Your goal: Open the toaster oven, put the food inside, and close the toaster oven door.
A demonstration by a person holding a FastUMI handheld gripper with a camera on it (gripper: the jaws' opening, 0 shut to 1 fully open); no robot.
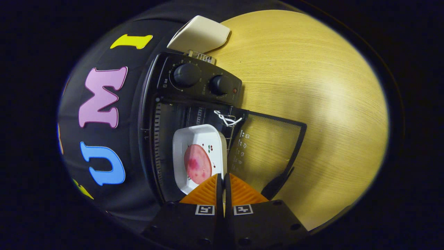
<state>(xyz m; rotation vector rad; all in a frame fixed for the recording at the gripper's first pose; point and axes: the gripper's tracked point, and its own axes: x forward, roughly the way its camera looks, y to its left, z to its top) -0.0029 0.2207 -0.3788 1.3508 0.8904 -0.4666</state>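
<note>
At the open toaster oven (pixel 180 104), the gripper (pixel 222 178) pinches the dish (pixel 199 156) rim.

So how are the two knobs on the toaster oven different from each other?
The knob nearer the cream thing looks bigger than the other knob. The other knob has a small red light right beside it; the bigger one doesn't. Both are round, dark and sit on the toaster oven control panel. The gripper is shut on the white dish rim.
</note>
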